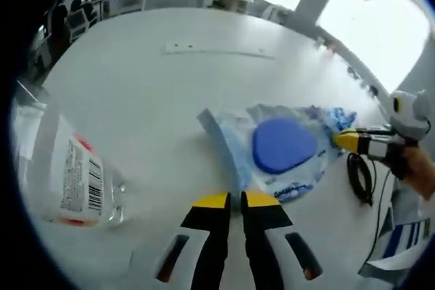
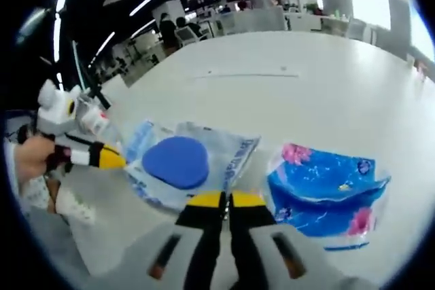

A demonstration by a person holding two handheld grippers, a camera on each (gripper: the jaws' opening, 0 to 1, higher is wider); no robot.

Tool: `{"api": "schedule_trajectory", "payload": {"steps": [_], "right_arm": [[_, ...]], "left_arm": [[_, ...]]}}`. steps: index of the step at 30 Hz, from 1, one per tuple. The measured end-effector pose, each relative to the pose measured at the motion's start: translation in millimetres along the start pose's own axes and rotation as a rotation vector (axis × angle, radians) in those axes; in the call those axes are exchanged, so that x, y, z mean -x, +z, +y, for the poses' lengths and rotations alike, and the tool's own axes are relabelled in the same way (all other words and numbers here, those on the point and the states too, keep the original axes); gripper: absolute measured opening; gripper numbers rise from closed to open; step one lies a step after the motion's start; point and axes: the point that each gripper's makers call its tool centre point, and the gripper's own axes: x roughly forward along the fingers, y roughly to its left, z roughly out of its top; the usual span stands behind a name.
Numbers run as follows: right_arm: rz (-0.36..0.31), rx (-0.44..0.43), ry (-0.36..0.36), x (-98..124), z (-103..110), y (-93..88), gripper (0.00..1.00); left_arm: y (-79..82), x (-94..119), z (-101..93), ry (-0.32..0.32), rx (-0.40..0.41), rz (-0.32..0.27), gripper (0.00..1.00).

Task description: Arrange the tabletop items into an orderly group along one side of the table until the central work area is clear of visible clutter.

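We hold a soft pale-blue wet-wipe pack with a round dark-blue lid (image 1: 282,147) from both ends, which reads as a two-handed carry meant to keep the floppy pouch flat while it goes to one side of the white table (image 1: 170,93). In the left gripper view the left claw (image 1: 234,200) has its yellow-tipped jaws pressed together on the pack's near edge, and the right claw (image 1: 343,140) comes in from the right to pinch the far edge. In the right gripper view the right claw (image 2: 222,200) is likewise pinching the pack (image 2: 178,162). Just beside it lies a bright-blue flowered plastic packet (image 2: 325,196), and a clear plastic bottle (image 1: 71,181) lies on its side. Its white label shows a barcode, and the printing on both packs is too blurred to read.
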Motion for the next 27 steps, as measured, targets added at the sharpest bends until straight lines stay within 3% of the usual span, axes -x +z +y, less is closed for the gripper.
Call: {"api": "schedule_trajectory", "payload": {"steps": [10, 18, 22, 27], "right_arm": [[-0.007, 0.009, -0.007, 2.4, -1.3, 1.4, 0.01], [-0.030, 0.028, -0.024, 8.6, -0.8, 3.7, 0.05], [-0.059, 0.034, -0.043, 15.4, -2.4, 9.6, 0.05], [-0.150, 0.038, -0.045, 30.1, 1.6, 30.4, 0.02]], "left_arm": [[0.1, -1.7, 6.1, 0.010, 0.015, 0.005, 0.05], [4.9, 6.6, 12.1, 0.036, 0.024, -0.021, 0.24], [5.2, 12.6, 9.9, 0.032, 0.022, -0.027, 0.23], [10.5, 22.5, 6.5, 0.026, 0.021, -0.057, 0.19]]}}
